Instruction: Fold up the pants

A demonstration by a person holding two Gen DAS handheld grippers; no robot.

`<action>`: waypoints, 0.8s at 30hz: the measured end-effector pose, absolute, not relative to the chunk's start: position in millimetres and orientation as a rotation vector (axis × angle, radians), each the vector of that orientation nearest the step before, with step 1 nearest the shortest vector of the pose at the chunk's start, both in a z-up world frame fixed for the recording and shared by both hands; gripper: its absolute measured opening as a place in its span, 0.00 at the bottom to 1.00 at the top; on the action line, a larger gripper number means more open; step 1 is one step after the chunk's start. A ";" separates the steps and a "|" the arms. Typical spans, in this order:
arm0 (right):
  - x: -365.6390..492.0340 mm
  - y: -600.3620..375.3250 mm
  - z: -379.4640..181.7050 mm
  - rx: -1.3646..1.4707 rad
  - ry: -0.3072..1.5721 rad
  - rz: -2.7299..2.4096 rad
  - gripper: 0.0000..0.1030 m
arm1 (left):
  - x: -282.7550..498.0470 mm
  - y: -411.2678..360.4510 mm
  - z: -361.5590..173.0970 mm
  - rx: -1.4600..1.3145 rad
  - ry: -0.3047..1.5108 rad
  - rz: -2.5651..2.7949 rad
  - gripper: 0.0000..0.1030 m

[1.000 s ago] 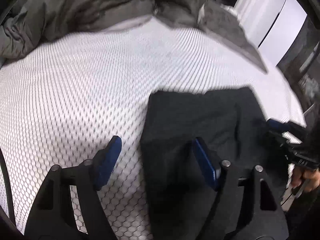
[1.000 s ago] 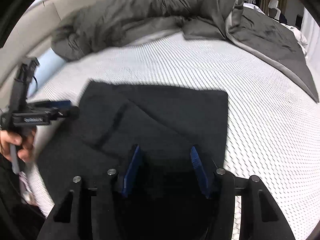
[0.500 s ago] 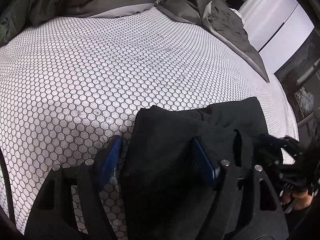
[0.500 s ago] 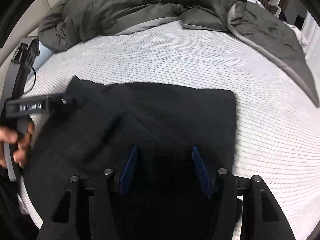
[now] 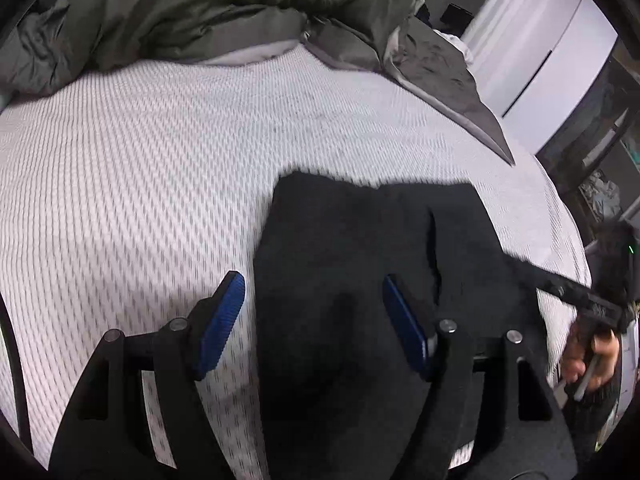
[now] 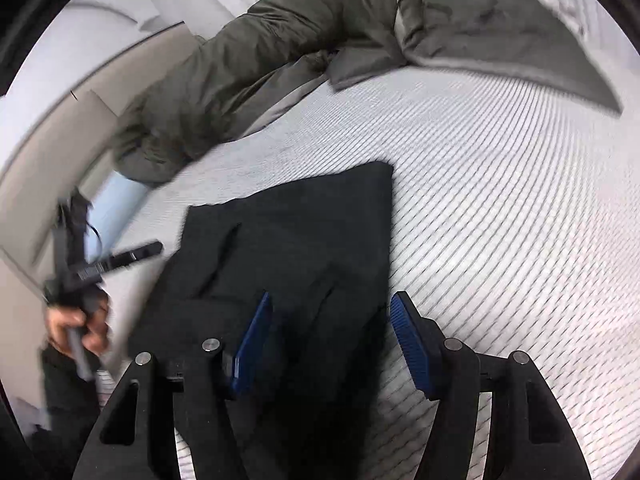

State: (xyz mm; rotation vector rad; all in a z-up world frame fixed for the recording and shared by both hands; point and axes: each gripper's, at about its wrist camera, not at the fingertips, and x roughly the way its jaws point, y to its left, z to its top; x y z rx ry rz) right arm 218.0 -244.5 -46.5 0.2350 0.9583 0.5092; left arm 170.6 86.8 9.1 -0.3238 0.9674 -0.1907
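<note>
Black pants lie folded flat on the white honeycomb-patterned mattress; they also show in the right wrist view. My left gripper is open and empty, hovering over the pants' left edge. My right gripper is open and empty, over the pants' right edge. The right gripper also shows at the right of the left wrist view, and the left gripper at the left of the right wrist view. Both frames are motion-blurred.
A rumpled olive-grey duvet is heaped along the far side of the bed, also in the right wrist view. A white wardrobe stands beyond the bed's right. A headboard is at the left.
Both grippers have pulled back and up from the pants, staying open. The right gripper has swung right, so the pants' right edge now lies between its fingers.
</note>
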 end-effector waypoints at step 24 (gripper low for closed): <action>228.9 -260.4 -92.2 0.457 1.053 0.609 0.33 | 137.2 87.4 -30.2 -0.454 0.954 -0.258 0.41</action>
